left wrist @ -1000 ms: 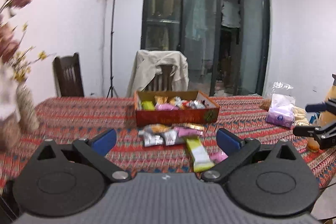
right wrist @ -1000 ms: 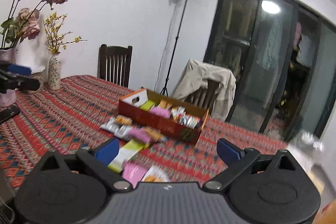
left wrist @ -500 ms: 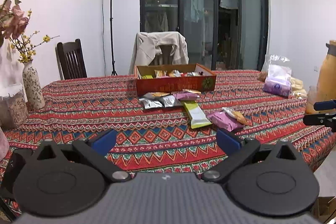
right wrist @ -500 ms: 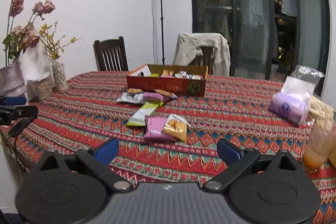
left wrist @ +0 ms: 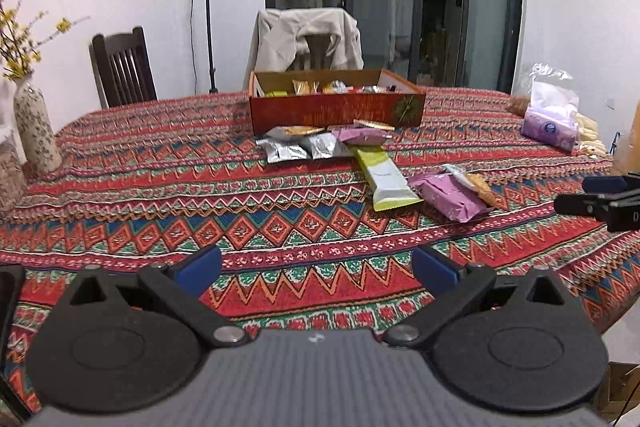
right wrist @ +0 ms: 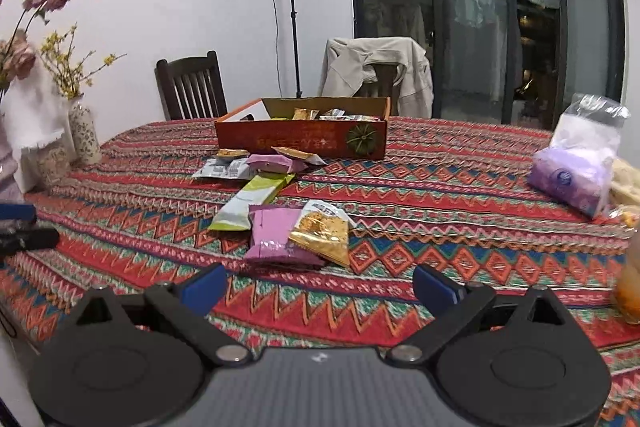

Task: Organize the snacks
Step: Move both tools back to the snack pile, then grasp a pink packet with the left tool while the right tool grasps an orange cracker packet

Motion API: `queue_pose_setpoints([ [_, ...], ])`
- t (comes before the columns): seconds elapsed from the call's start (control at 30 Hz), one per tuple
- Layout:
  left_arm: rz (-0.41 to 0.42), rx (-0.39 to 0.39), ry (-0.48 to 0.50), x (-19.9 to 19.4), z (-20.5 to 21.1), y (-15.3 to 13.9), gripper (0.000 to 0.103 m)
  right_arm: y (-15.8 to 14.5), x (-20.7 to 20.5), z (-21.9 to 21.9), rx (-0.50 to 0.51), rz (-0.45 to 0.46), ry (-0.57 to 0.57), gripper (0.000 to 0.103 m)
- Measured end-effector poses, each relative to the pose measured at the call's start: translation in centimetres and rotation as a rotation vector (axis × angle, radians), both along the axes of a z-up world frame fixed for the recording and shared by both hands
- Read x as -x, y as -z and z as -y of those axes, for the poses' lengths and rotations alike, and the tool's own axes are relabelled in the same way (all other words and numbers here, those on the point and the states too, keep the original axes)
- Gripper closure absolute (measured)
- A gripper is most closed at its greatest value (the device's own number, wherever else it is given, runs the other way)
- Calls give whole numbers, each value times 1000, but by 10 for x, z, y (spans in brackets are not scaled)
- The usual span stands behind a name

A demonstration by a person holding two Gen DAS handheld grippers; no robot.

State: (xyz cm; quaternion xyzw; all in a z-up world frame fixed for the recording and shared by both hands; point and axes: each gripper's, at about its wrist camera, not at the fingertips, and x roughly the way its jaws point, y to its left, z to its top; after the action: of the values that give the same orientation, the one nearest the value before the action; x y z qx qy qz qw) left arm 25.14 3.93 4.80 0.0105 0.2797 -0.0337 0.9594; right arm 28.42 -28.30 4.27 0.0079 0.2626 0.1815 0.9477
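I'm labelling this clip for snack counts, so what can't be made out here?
- Box contents: both views, its front wall hides all but the packet tops.
- Print on the silver packets: too small in both views.
- Orange cup: cut by the right edge in the right wrist view.
- Left tongs and right tongs: open, both empty.

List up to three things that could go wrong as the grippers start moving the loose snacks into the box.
1. The gold packet overlaps the purple packet; the open right gripper might pinch both.
2. The box already holds snacks, so new ones could slide off the pile.
3. A cup stands at the table's right edge, where a sweeping arm might tip it.
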Motion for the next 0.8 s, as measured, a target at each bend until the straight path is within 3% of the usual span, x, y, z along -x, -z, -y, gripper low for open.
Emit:
queue_pose_setpoints([
  [0.37, -58, 35, 8, -73, 6, 16, 0, 25, -80, -21, -73, -51, -15, 13],
  [0.47, -65, 44, 18, -92, 10, 19, 0, 34, -101, -27, -81, -80, -19, 22],
  [0.57, -80, 57, 34, -114, 17, 23, 0, 42, -118, -30, -87, -99, -17, 24],
  [0.7, -90, 81, 61, -137, 31, 26, 0, 53, -141, -28, -95, -133, -9, 37],
  [0.8, -82, 92, 143, -146, 50, 27, 0, 59, -154, -21, -98, -148, -1, 50],
])
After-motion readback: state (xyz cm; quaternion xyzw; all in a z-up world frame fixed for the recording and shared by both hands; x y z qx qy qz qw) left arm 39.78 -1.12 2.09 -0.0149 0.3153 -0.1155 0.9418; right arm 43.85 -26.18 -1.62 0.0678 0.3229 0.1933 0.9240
